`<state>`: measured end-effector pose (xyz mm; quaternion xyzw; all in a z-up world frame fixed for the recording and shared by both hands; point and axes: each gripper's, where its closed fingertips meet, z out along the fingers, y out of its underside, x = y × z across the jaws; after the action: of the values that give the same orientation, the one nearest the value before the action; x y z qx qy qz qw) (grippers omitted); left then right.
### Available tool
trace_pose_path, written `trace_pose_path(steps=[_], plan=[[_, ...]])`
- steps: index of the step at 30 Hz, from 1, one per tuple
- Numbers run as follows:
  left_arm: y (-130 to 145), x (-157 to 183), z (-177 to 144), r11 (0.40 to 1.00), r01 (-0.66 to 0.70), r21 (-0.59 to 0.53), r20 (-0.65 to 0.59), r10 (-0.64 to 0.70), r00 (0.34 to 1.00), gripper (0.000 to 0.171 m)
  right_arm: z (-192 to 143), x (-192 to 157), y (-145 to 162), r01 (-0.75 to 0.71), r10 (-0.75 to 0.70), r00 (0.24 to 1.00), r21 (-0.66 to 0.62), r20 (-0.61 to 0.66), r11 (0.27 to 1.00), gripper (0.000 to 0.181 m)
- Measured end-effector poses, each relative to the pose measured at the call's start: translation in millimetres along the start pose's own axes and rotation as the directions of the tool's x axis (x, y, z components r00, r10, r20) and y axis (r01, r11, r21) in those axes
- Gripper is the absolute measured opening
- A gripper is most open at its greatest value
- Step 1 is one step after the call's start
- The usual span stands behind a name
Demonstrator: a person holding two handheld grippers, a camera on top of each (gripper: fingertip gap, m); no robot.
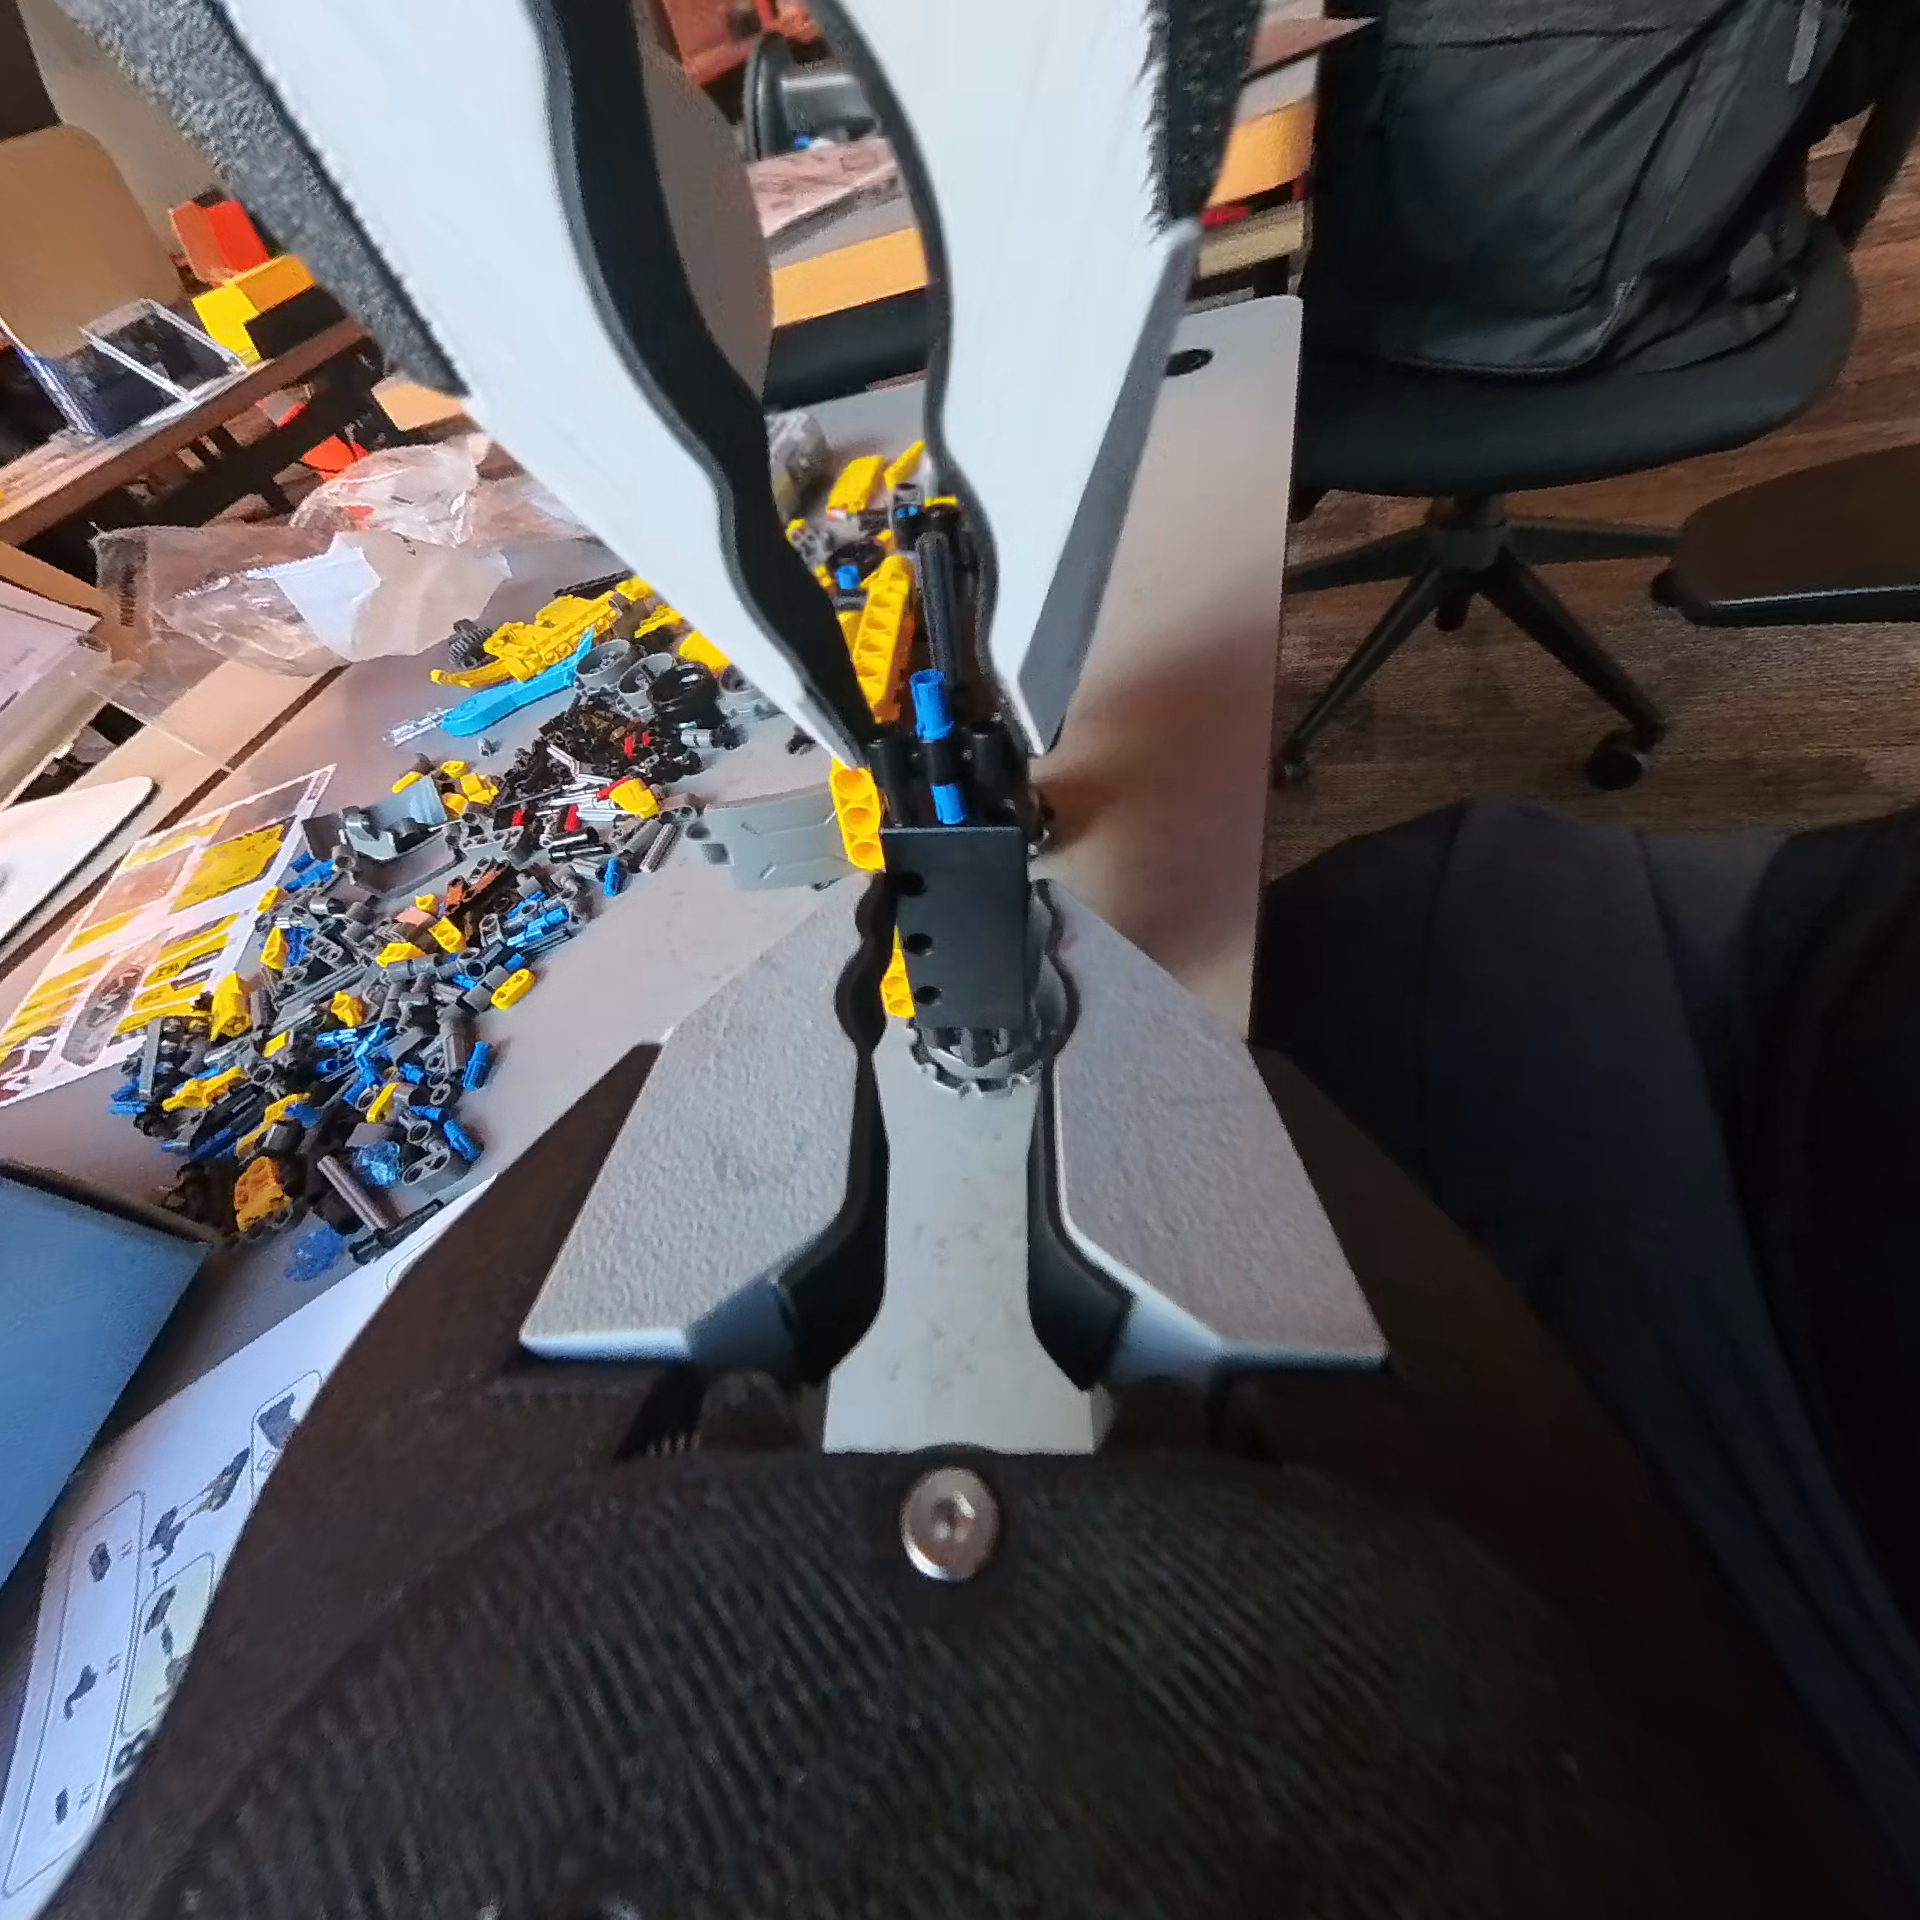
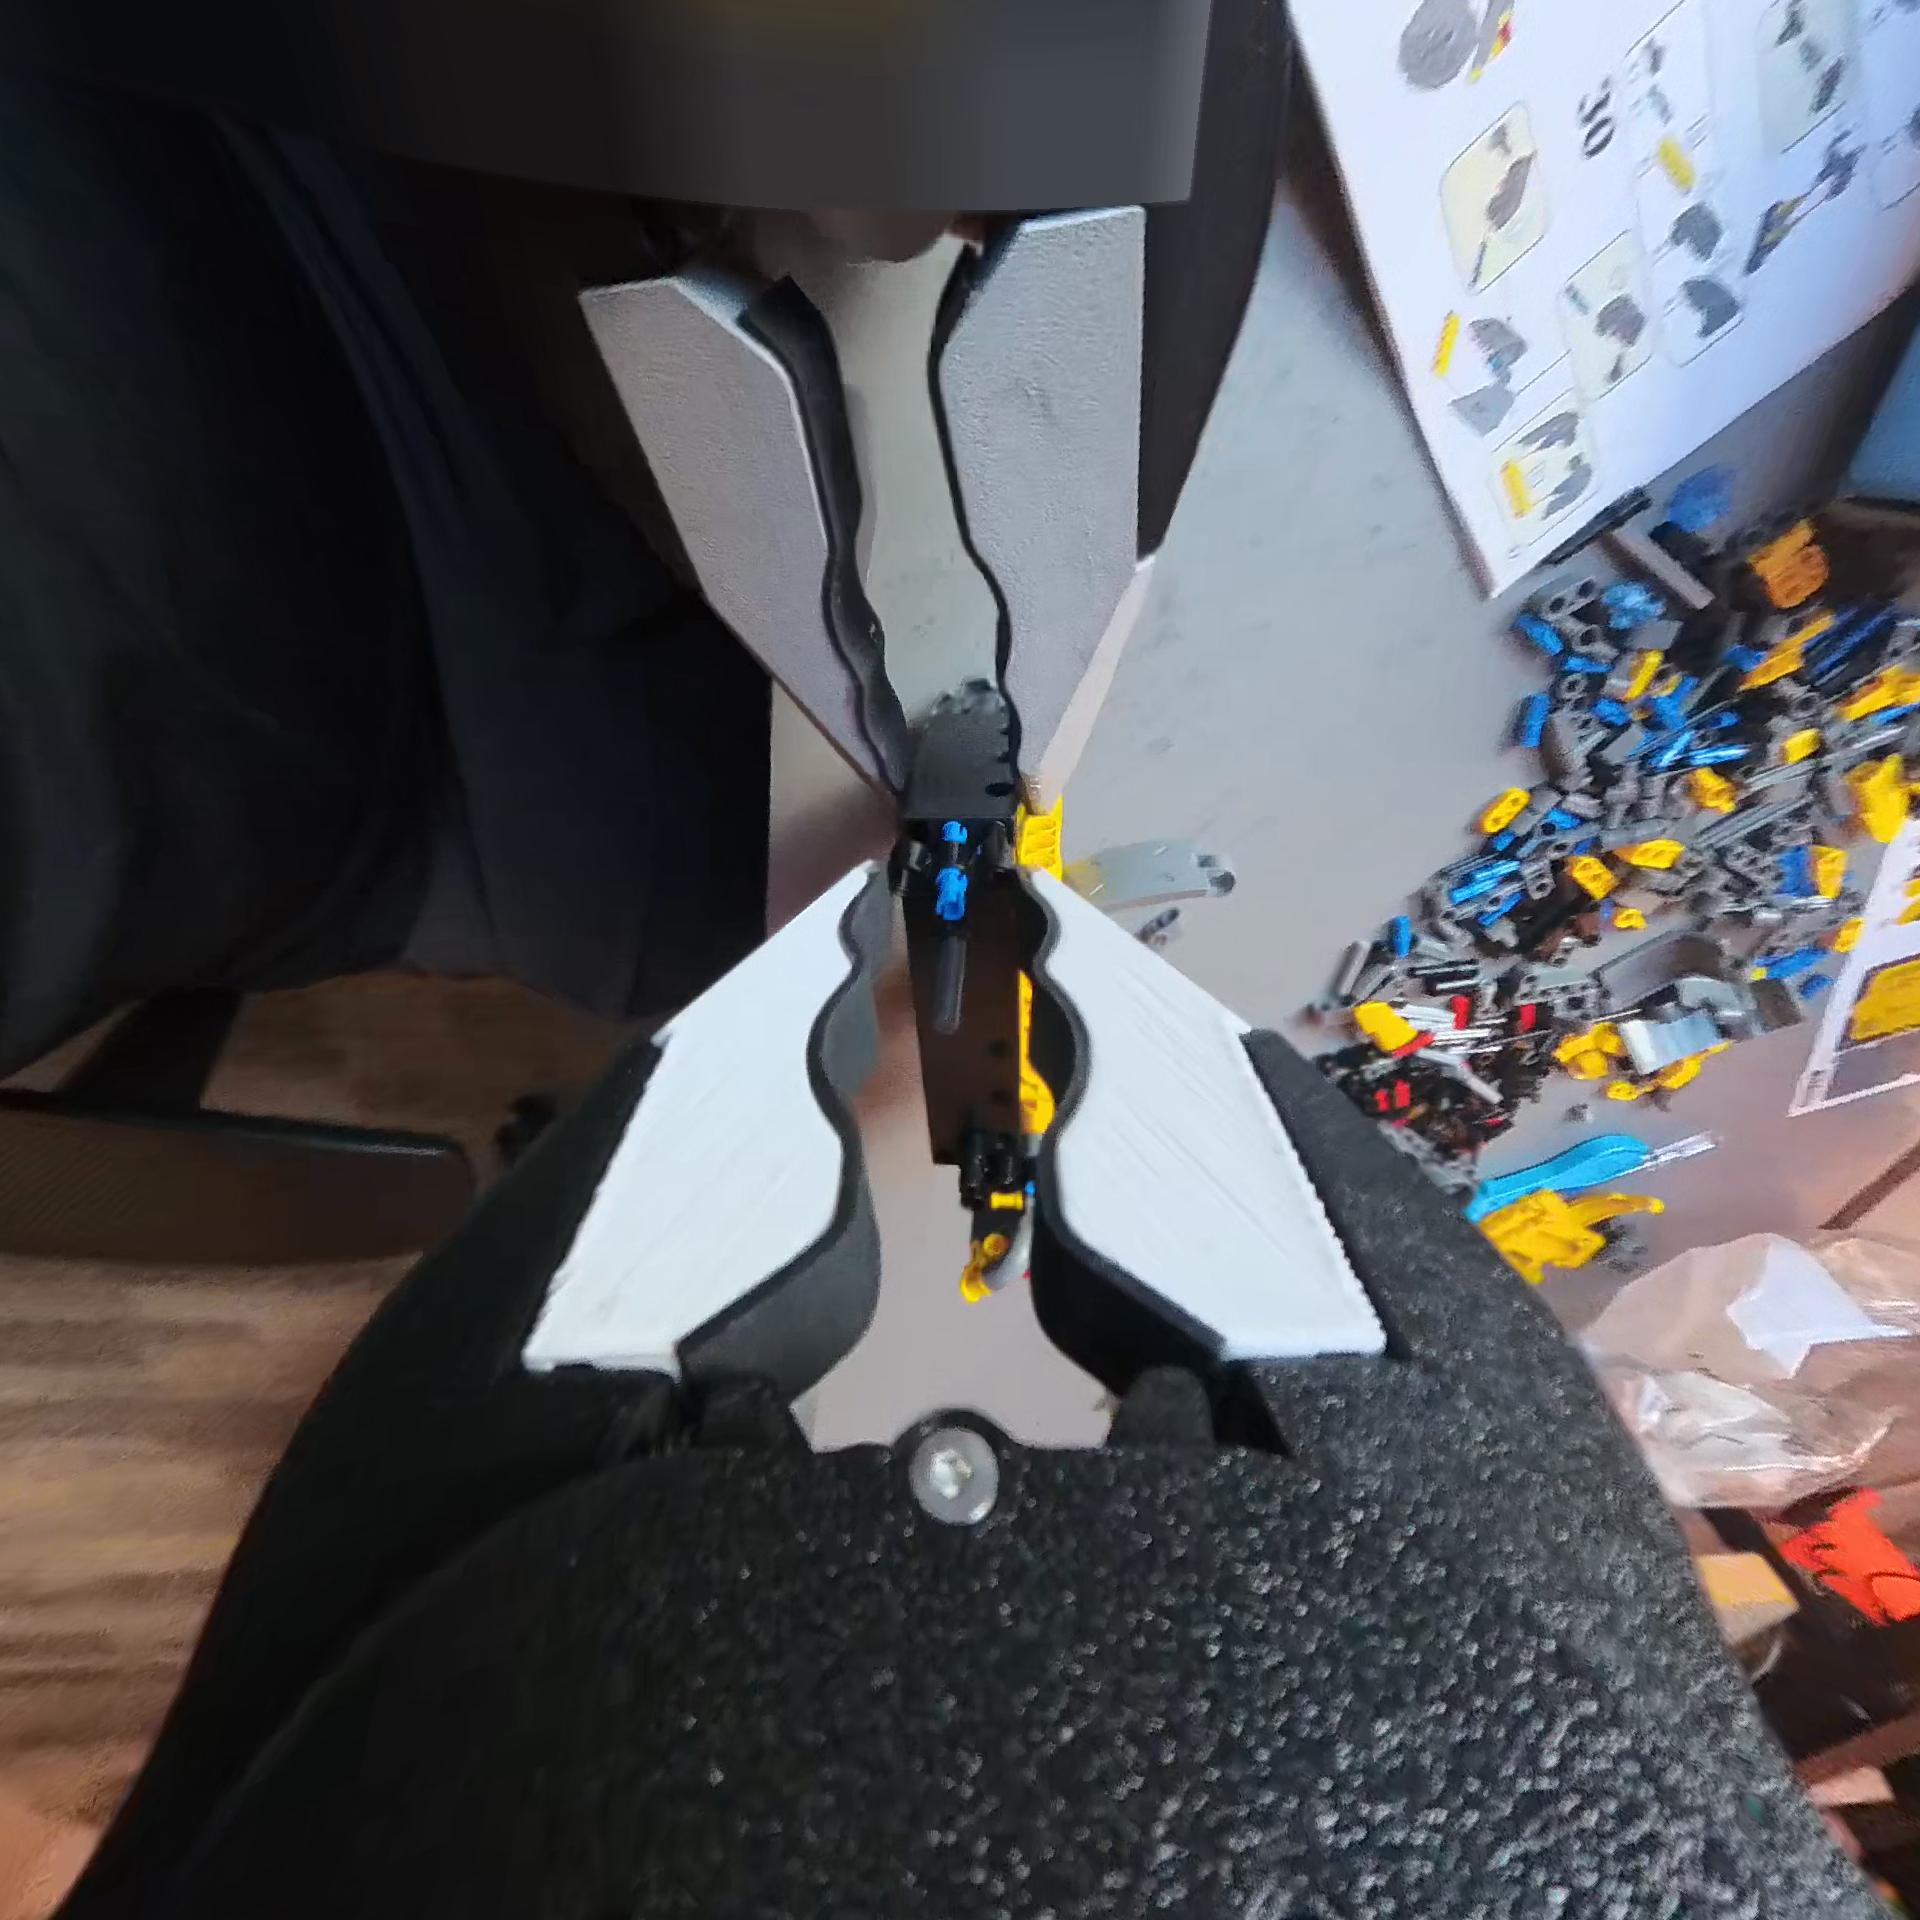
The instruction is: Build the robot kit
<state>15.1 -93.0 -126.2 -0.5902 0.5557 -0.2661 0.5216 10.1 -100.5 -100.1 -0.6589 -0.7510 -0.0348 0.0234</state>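
A toy-brick assembly (image 1: 961, 925) of black beams, blue pins (image 1: 940, 748), yellow beams and a grey gear (image 1: 971, 1060) hangs in the air over the grey table's edge (image 1: 1164, 644). My left gripper (image 1: 956, 894), with grey fingers, is shut on the assembly's black block end. My right gripper (image 1: 940, 748), with white fingers, comes from the opposite side and is shut on the other end. In the right wrist view the white-fingered right gripper (image 2: 956, 878) clamps the assembly (image 2: 966, 997), and the left gripper (image 2: 961, 779) meets it tip to tip.
A pile of loose blue, yellow, grey and black parts (image 1: 416, 935) lies on the table beside printed instruction sheets (image 1: 156, 914), a booklet (image 2: 1610, 260) and crumpled plastic bags (image 1: 312, 582). A black office chair (image 1: 1507, 416) stands beyond the table. A person's dark clothing (image 1: 1558, 1091) is at right. The grippers are tip to tip, or close to it.
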Motion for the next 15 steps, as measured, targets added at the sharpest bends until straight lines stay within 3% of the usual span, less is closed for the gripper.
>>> trace_pose_path(steps=[8,11,15], plan=[[4.9,-0.1,2.3,0.999,-0.028,-0.023,0.019,0.029,0.999,0.022,5.3,2.3,-1.8,-0.062,0.068,0.994,-0.072,0.088,0.995,0.023],[4.5,0.7,3.0,0.998,-0.053,-0.035,0.029,0.054,0.998,0.021,9.7,-5.3,1.2,-0.110,0.125,0.976,-0.094,0.176,0.989,0.022],[6.8,-4.8,2.3,0.999,-0.024,-0.031,0.019,0.024,1.000,0.021,10.4,2.9,-1.9,-0.079,0.090,0.990,-0.097,0.113,0.992,0.022]])
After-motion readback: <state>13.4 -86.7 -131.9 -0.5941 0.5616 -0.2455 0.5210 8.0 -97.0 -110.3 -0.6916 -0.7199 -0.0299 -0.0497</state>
